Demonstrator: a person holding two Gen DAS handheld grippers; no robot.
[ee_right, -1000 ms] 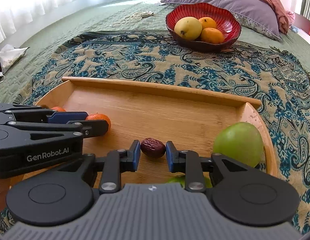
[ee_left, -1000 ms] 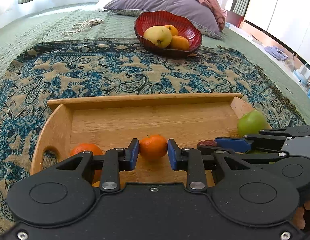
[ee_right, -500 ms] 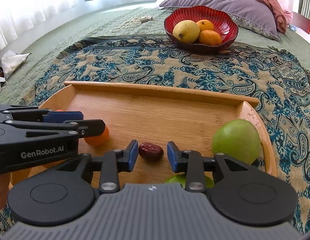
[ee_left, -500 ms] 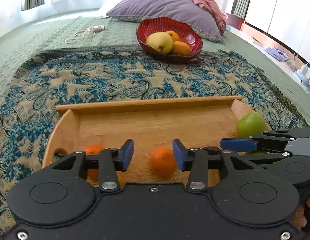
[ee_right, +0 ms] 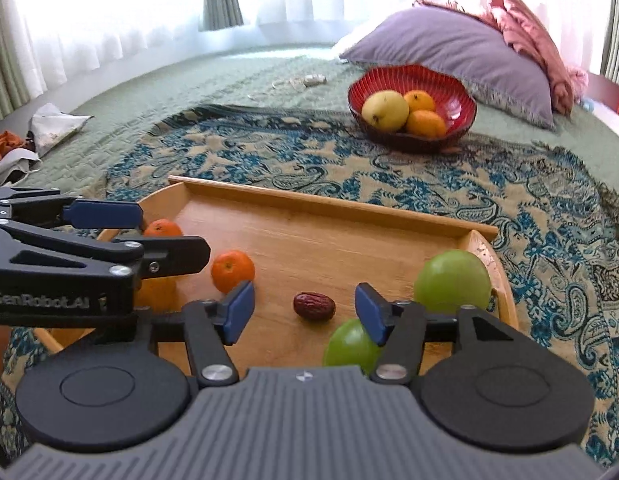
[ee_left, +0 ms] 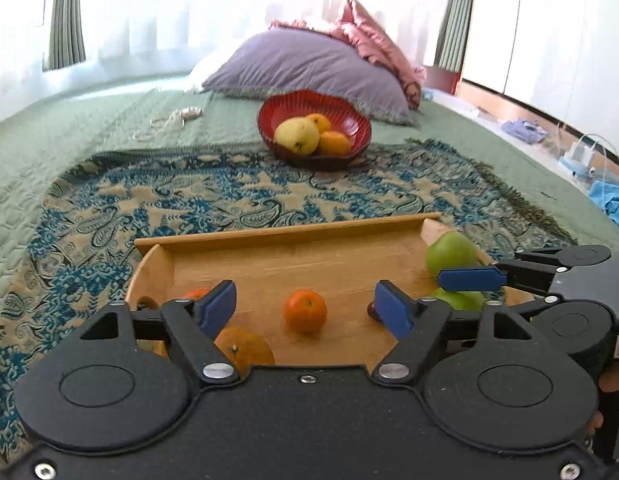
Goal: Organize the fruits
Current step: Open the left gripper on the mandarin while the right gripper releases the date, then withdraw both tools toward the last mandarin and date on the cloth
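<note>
A wooden tray [ee_left: 293, 236] [ee_right: 349, 208] lies on a patterned blanket. On it are a small orange [ee_left: 305, 311] [ee_right: 232, 271], two more oranges [ee_left: 245, 350] [ee_right: 162, 228] at its left, a brown date [ee_right: 314, 306], and two green apples [ee_right: 452, 280] [ee_right: 351, 344] at its right. My left gripper [ee_left: 305, 304] is open and raised, with the small orange lying apart between its fingers. My right gripper [ee_right: 305, 312] is open and raised, with the date lying apart between its fingers. A red bowl [ee_left: 349, 120] [ee_right: 457, 96] beyond the tray holds a yellow fruit and two oranges.
A purple pillow [ee_left: 309, 64] lies behind the bowl. A white cord [ee_left: 169, 122] lies on the green bedspread at the back left. Clothes and paper [ee_right: 29, 136] lie off the bed's left edge.
Both grippers have opened, letting go of the small orange and the date onto the tray, and have pulled back and up.
</note>
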